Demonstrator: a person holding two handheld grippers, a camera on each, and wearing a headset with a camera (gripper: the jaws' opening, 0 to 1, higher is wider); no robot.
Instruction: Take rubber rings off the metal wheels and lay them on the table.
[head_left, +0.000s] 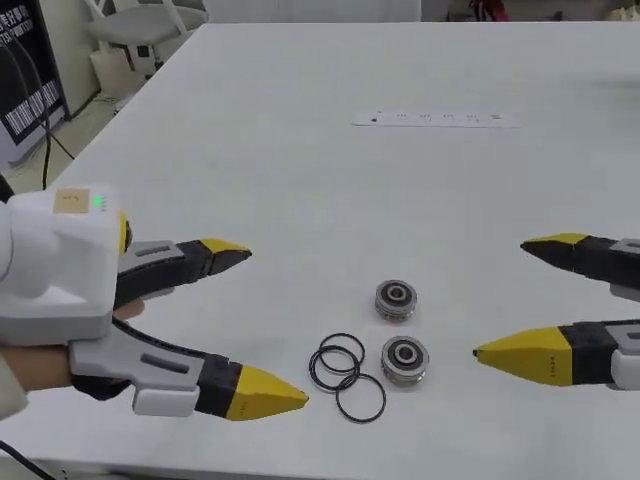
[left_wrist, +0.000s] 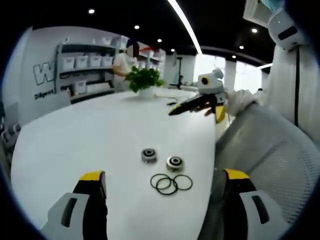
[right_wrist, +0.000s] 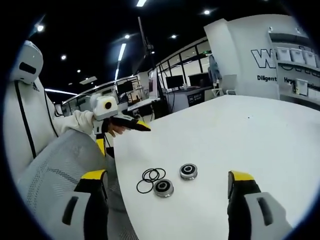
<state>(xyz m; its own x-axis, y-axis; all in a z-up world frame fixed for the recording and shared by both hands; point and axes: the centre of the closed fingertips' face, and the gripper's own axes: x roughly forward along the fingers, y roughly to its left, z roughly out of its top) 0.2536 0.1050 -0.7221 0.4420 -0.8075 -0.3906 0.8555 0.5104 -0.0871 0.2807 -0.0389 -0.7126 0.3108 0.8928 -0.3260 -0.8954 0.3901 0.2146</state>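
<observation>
Two small metal wheels lie flat on the white table: one (head_left: 396, 299) farther from me, one (head_left: 405, 359) nearer. Beside the nearer wheel, three black rubber rings (head_left: 344, 372) lie overlapping on the table. My left gripper (head_left: 262, 325) stands open to the left of the rings, its yellow-tipped fingers wide apart and holding nothing. My right gripper (head_left: 510, 300) stands open to the right of the wheels, also holding nothing. In the left gripper view the wheels (left_wrist: 148, 155) (left_wrist: 174, 162) and rings (left_wrist: 170, 183) lie ahead between the jaws. The right gripper view shows the wheels (right_wrist: 188, 171) (right_wrist: 163, 187) and rings (right_wrist: 150, 178).
A flat white strip with small dark marks (head_left: 435, 119) lies farther back on the table (head_left: 300, 150). The table's near edge runs just below the rings. White chairs (head_left: 135, 30) stand beyond the far left corner. A potted plant (left_wrist: 144, 80) stands at the table's far end.
</observation>
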